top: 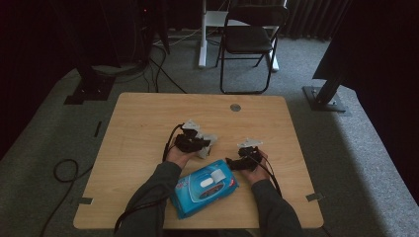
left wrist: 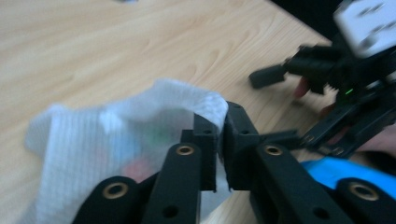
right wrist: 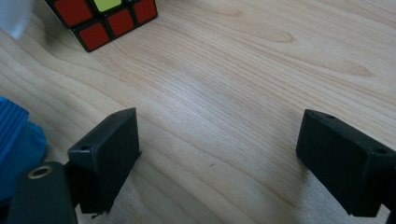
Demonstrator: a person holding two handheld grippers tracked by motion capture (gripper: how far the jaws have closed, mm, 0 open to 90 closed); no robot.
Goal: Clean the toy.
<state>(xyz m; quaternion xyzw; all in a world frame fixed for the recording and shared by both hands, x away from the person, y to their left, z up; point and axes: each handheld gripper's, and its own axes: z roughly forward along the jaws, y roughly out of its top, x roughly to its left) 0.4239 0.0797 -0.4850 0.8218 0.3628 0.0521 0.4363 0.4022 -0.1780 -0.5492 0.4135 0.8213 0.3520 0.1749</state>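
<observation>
My left gripper (left wrist: 220, 135) is shut on an edge of a white wet wipe (left wrist: 116, 144), which hangs spread out over the wooden table (left wrist: 116, 46). Faint coloured patches show through the wipe. In the high view the left gripper (top: 203, 144) holds the wipe (top: 209, 146) near the table's middle. My right gripper (right wrist: 219, 154) is open just above bare wood, with nothing between its fingers. A Rubik's cube (right wrist: 105, 18) with red and yellow tiles lies beyond it. The blue wipes pack (top: 205, 187) lies by the near edge, between the forearms.
The right gripper (top: 231, 162) points left, toward the pack's upper corner. The pack (right wrist: 16, 135) sits close beside its left jaw. A round grey grommet (top: 235, 107) sits near the table's far edge. A black folding chair (top: 249, 42) stands on the carpet beyond.
</observation>
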